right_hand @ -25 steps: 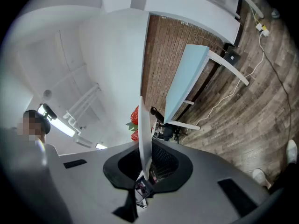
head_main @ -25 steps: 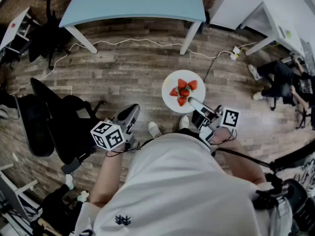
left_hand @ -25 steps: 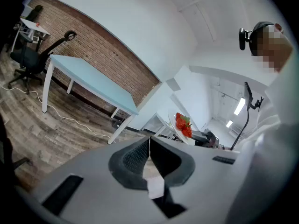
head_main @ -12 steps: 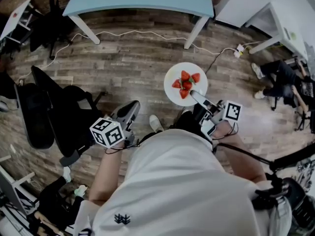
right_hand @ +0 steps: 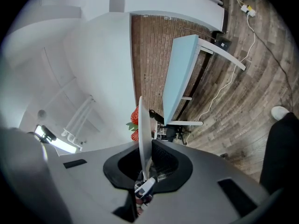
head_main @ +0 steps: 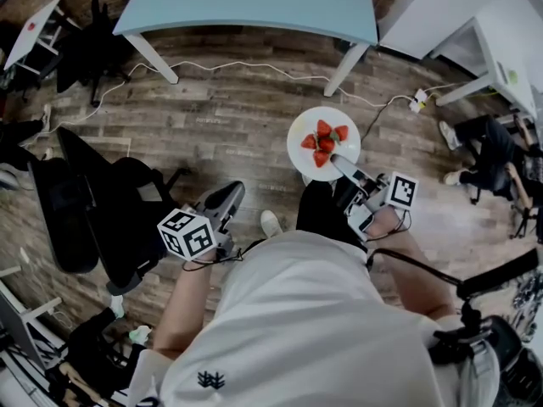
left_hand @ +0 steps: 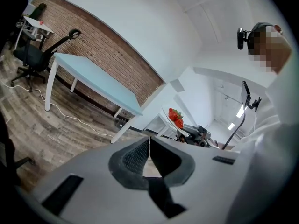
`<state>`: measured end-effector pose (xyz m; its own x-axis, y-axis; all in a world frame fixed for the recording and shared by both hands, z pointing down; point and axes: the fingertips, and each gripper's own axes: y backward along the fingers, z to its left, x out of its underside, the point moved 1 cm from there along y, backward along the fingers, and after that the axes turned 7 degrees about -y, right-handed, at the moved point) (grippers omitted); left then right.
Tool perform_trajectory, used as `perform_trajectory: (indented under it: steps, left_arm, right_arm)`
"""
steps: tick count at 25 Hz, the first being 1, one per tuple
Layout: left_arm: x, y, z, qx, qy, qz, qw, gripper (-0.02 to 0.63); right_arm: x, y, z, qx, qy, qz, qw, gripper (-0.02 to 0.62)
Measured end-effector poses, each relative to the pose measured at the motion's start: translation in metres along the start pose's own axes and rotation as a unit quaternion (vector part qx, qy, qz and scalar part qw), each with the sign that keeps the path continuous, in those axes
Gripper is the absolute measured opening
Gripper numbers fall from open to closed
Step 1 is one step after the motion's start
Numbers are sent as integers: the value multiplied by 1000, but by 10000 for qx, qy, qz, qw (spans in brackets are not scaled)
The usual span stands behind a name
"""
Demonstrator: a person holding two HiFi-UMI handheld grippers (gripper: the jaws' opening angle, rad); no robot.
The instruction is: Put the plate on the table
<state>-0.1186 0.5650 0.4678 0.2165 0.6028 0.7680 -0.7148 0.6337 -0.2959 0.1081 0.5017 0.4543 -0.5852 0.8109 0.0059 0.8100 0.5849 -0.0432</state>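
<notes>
— What's on the plate [head_main: 304, 124]?
— Strawberries [head_main: 323, 139], heaped at its middle. The right gripper [head_main: 336, 161] is clamped on its lower-right rim and holds it above the wood floor [head_main: 229, 117], centre-right of the head view.
— And the left gripper [head_main: 229, 193]?
— Jaws together, nothing between them, lower left.
— Changed since a second ago?
— The plate is now closer to the blue table [head_main: 254, 2] at the top.

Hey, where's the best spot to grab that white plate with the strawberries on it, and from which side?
By the thin rim at its near edge, coming in level from the person's side. The plate is flat and the strawberries are piled in its middle, leaving the rim bare. The right gripper is shut on that rim.
</notes>
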Motion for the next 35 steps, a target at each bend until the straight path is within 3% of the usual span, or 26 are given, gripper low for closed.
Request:
perform_trajectory:
  steps: [6, 15, 21, 29, 35]
  left_arm:
    - [-41, -57, 32, -149, 59, 24, 9999, 9]
    - [-157, -181, 79, -366, -54, 52, 9993, 9]
    - [-226, -248, 108, -522, -120, -168, 9984, 9]
    - [-269, -281, 143, -446, -27, -150, 9989, 9]
    - [-310, -308, 195, 51, -321, -42, 9995, 9]
  right_arm:
    - [-77, -42, -12, -20, -186, 73, 9998, 29]
    - [-225, -143, -6, -26, -229, 598, 9979, 29]
    - [-306, -201, -7, 50, -187, 800, 9966, 29]
    - [-353, -252, -18, 190, -199, 690, 9972, 29]
    - [-384, -305, -26, 358, -195, 367, 9985, 29]
